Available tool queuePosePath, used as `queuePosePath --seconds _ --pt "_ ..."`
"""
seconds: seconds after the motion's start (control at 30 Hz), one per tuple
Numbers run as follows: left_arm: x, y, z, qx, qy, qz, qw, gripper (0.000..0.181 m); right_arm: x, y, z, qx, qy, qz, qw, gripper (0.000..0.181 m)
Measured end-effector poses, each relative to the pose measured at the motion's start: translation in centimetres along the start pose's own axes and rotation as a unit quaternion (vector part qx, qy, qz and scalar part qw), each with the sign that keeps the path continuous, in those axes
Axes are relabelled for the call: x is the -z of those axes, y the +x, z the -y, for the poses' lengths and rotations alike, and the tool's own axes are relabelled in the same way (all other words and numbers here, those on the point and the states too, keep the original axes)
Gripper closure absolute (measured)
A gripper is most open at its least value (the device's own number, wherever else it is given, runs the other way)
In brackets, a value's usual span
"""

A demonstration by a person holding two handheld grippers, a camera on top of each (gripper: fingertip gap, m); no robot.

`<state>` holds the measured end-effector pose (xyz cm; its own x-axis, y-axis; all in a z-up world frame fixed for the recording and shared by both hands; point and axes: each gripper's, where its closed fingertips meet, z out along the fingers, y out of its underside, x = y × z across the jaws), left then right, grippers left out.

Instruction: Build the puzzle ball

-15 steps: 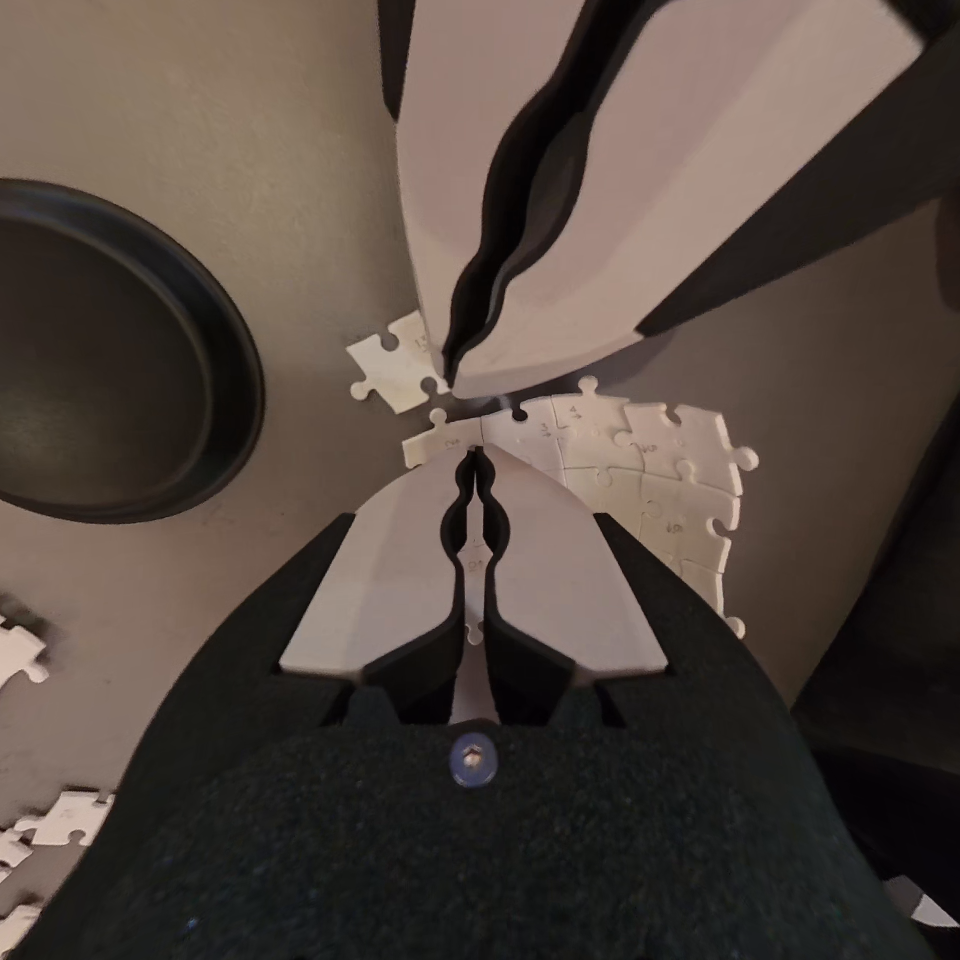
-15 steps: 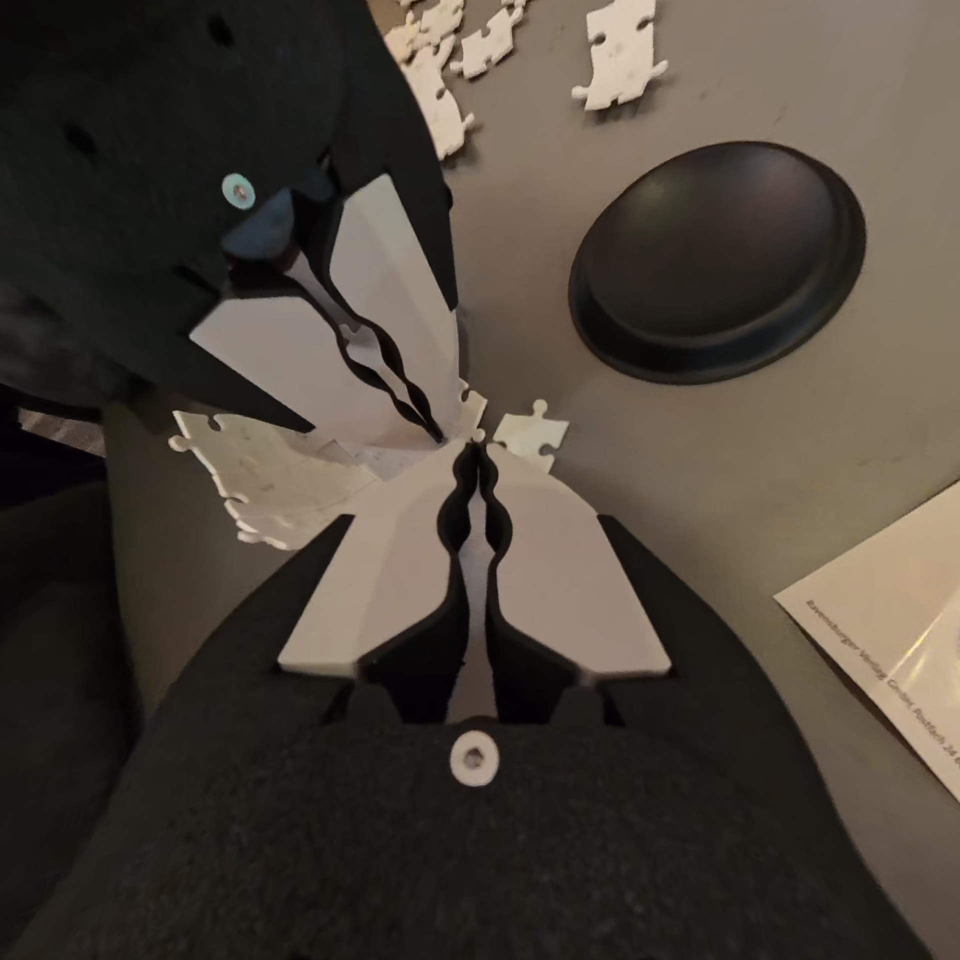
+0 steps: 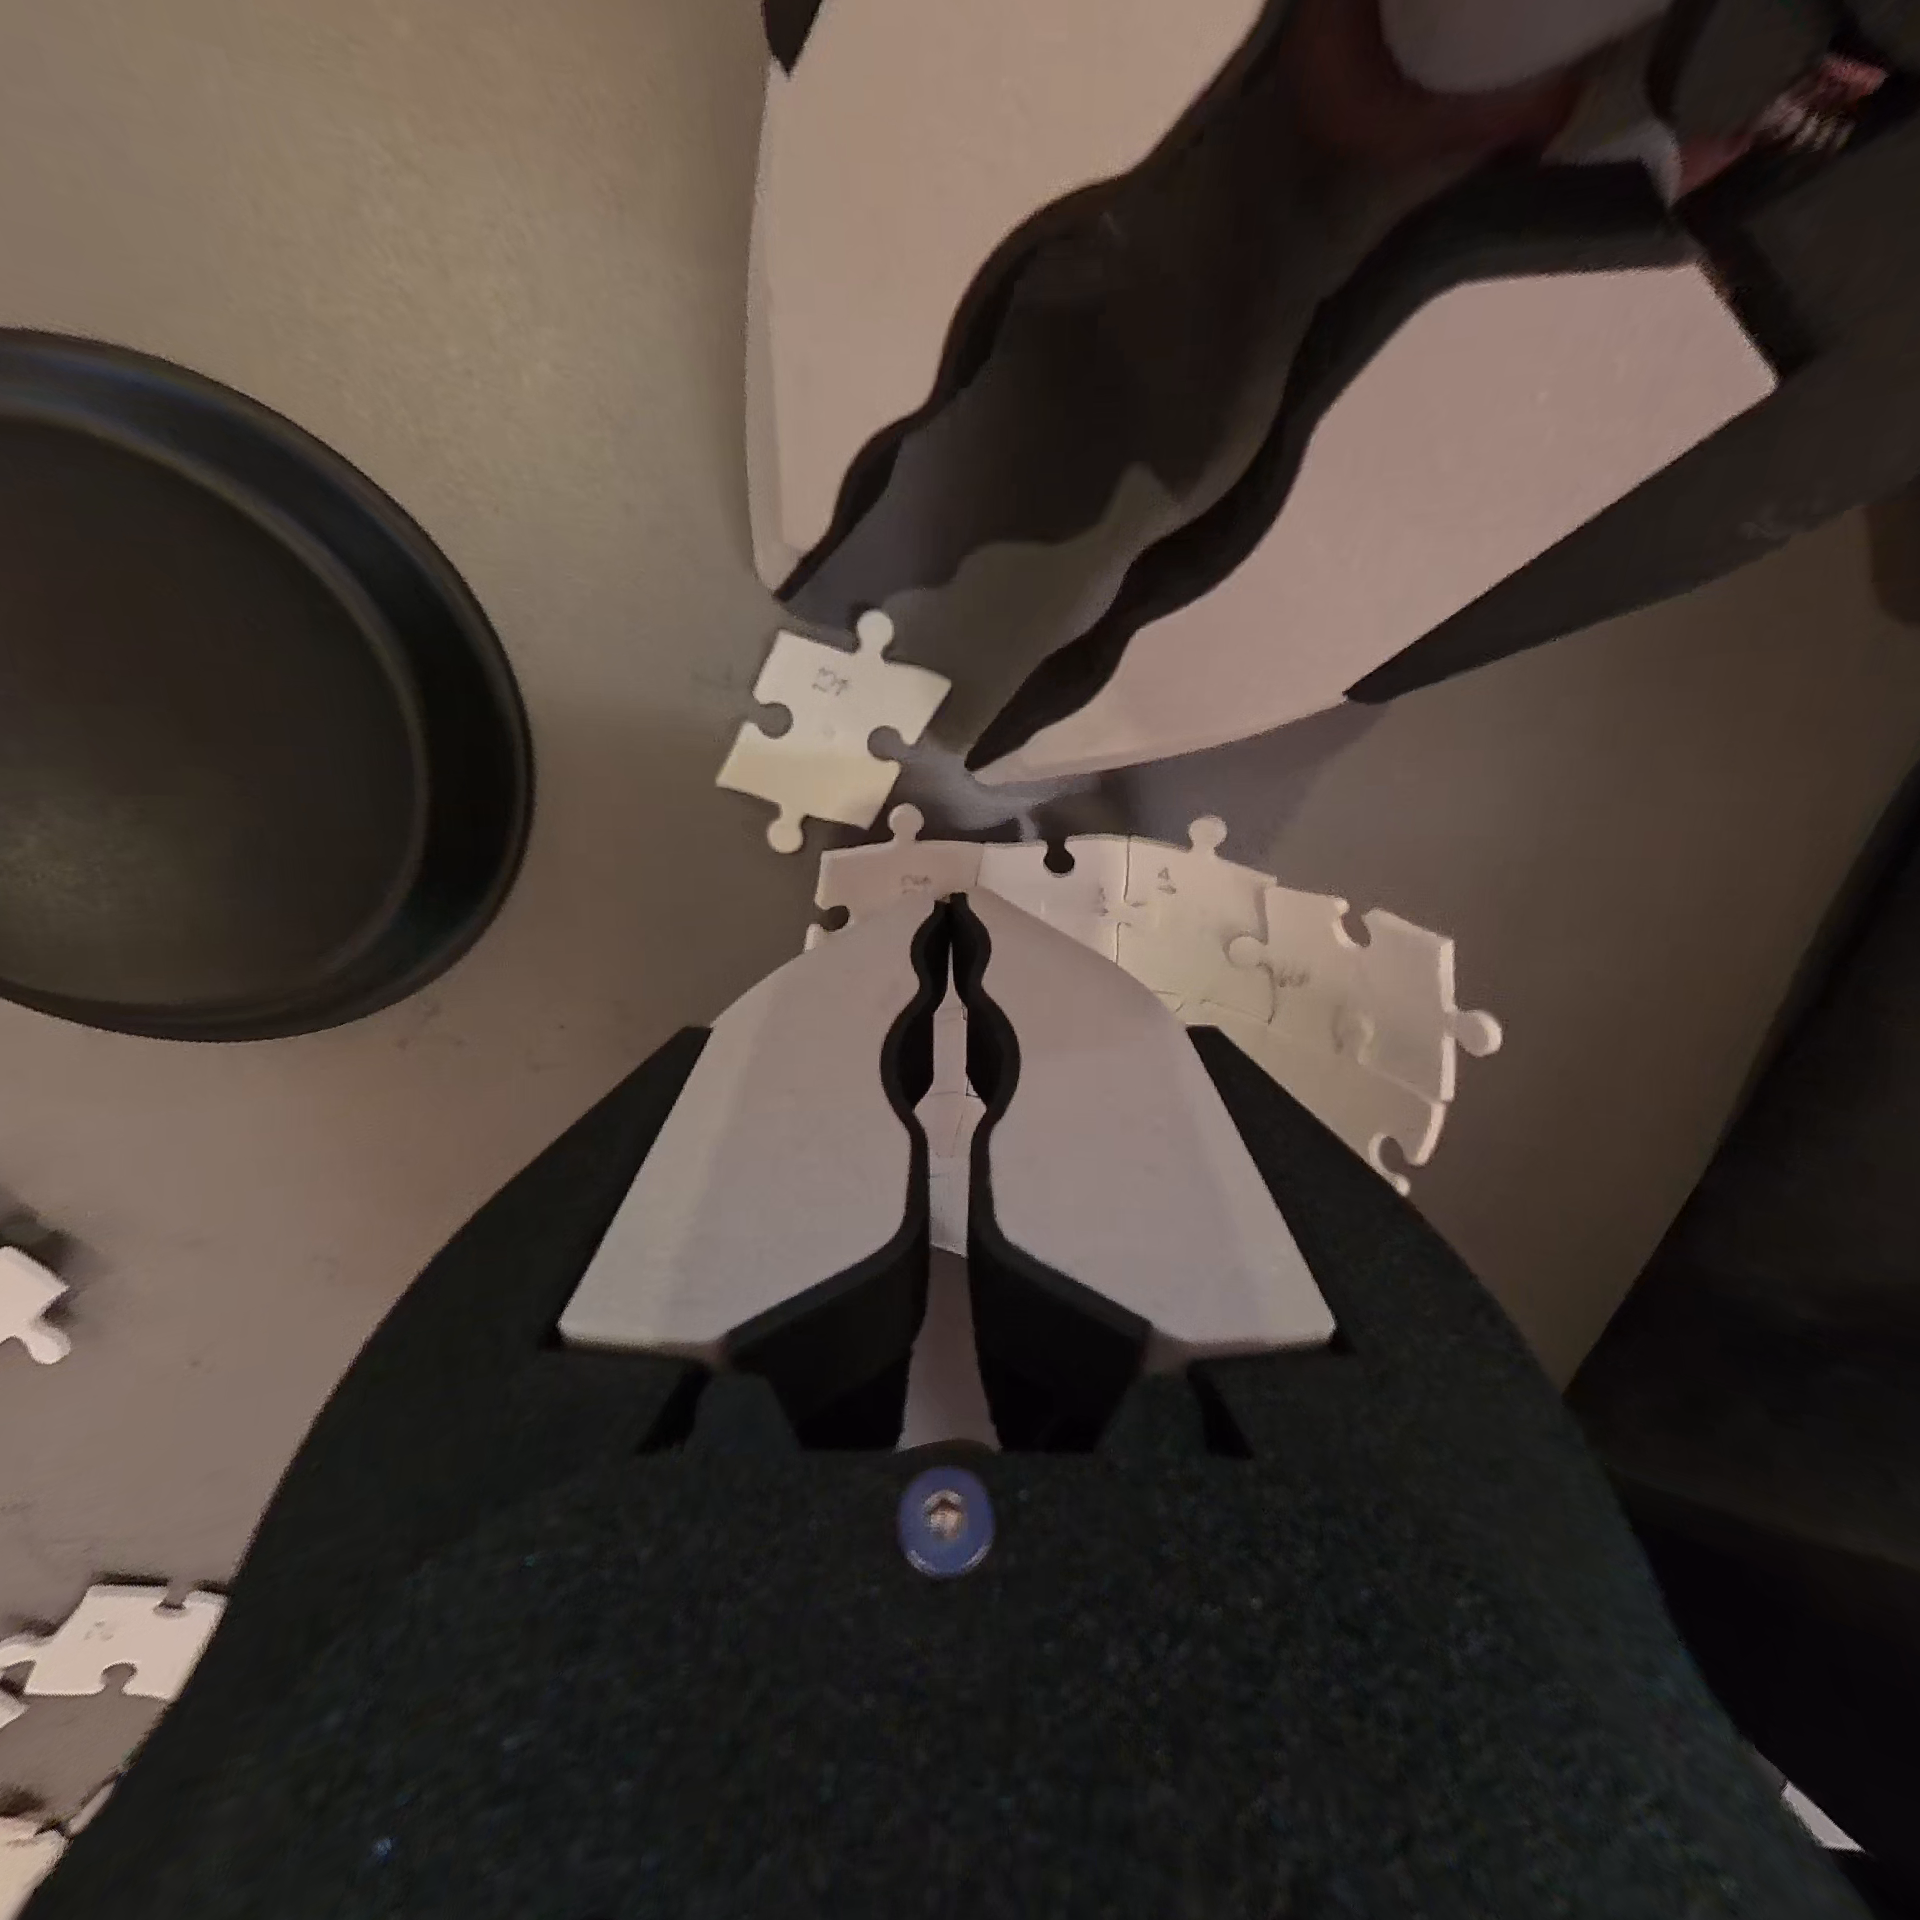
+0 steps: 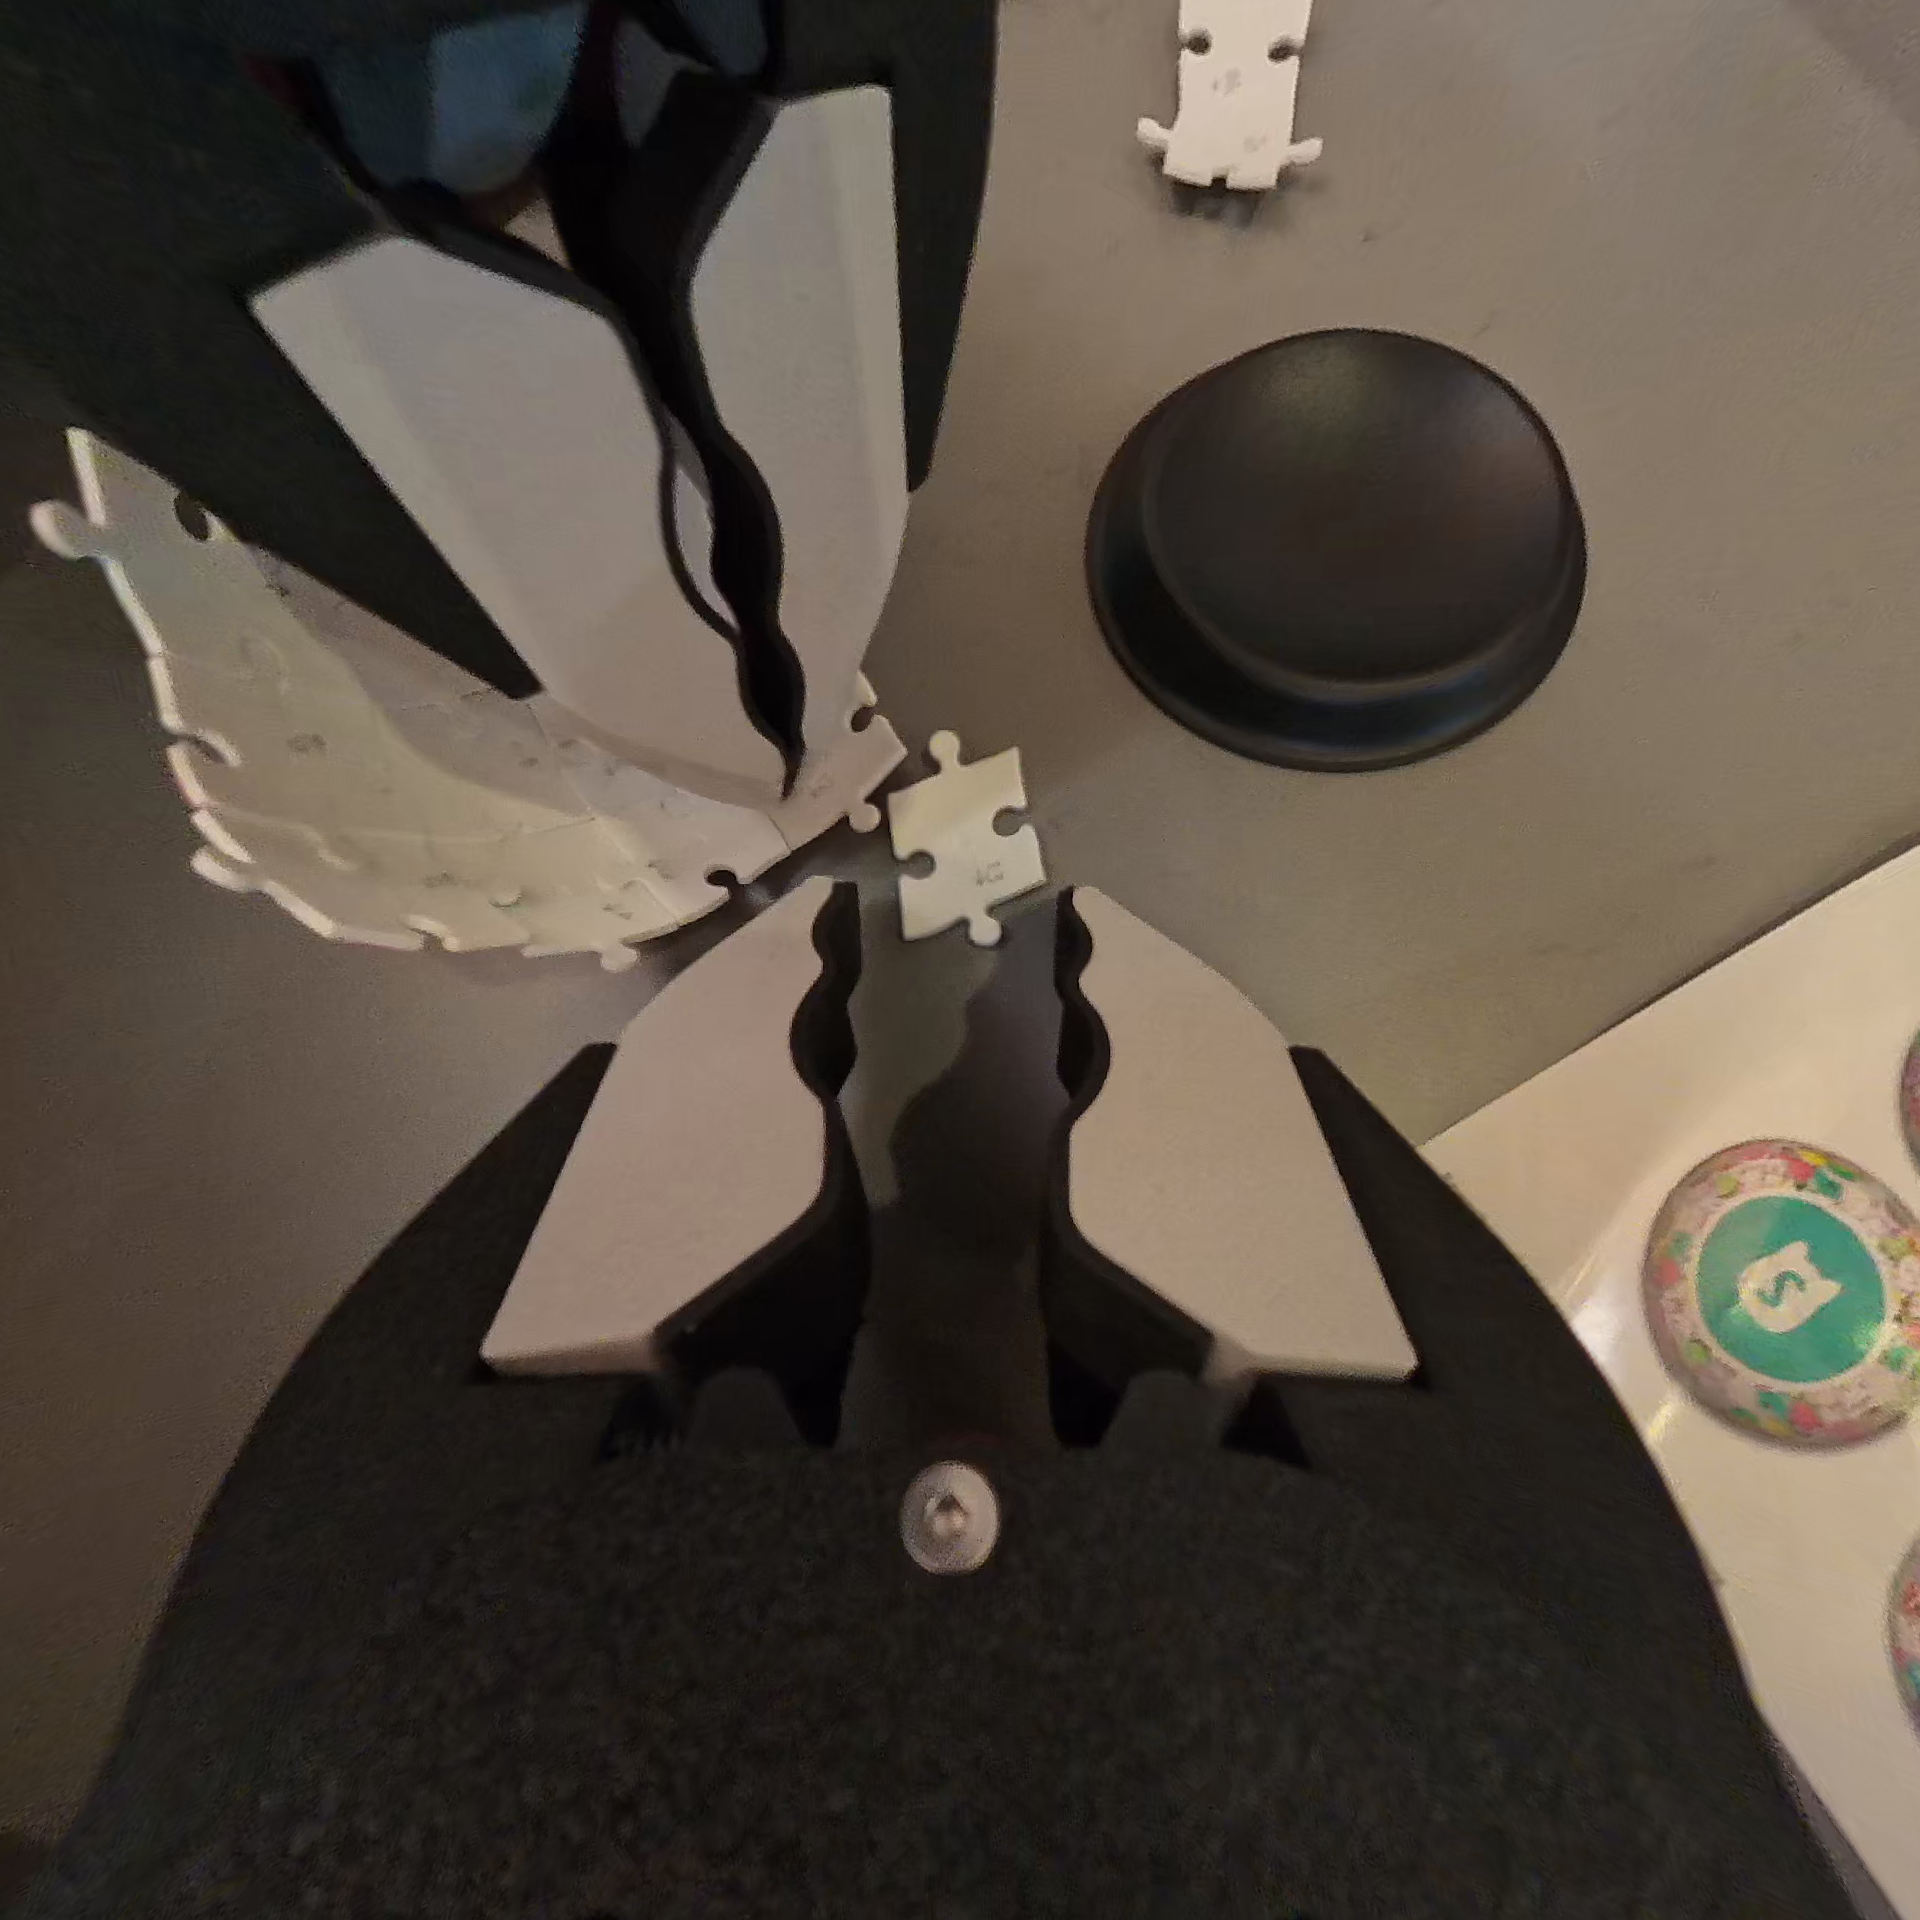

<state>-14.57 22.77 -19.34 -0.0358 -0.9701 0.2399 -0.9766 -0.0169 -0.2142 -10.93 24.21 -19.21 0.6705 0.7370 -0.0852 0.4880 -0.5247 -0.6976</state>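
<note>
My left gripper (image 3: 951,902) is shut on the edge of a curved white section of joined puzzle pieces (image 3: 1299,966) and holds it just above the grey table. It also shows in the right wrist view (image 4: 790,779), still shut on the section (image 4: 416,810). A single white puzzle piece (image 3: 836,743) lies loose on the table right beside the section's edge, apart from it. My right gripper (image 4: 956,904) is open, with its fingertips on either side of the near edge of the loose piece (image 4: 966,842). In the left wrist view the right gripper (image 3: 883,675) comes in from the top.
A black round dish (image 3: 208,686) stands on the table beside the work spot and shows as a dome in the right wrist view (image 4: 1340,551). Loose white pieces (image 3: 114,1652) lie at the left. A strip of joined pieces (image 4: 1236,114) lies farther off. A white leaflet (image 4: 1558,1195) lies at the right. The grippers' ends are close to 4 centimetres from one another.
My right gripper was shut at the loose piece and is now open and drawn back a little. The piece lies free on the table. My left gripper stays shut on the section.
</note>
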Motion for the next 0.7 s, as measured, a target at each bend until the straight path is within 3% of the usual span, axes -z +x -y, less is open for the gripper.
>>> queuePosePath --seconds 0.1,0.2,0.43,0.7 --pt "0.0 0.0 0.0 0.005 0.003 0.002 1.000 0.181 0.2 0.0 0.1 0.018 0.007 -0.014 1.000 0.147" --pt "0.0 0.0 0.0 0.015 0.008 0.004 1.000 0.181 0.1 0.2 -0.3 0.015 -0.004 -0.022 1.000 0.162" --pt "0.0 0.0 -0.4 0.030 0.003 0.015 0.999 0.181 0.4 0.2 -0.8 -0.005 -0.009 -0.038 0.999 0.163" --pt "0.1 -0.1 -0.7 0.063 0.003 0.014 0.998 0.181 1.4 -0.1 0.6 -0.122 0.029 -0.068 0.990 0.164"
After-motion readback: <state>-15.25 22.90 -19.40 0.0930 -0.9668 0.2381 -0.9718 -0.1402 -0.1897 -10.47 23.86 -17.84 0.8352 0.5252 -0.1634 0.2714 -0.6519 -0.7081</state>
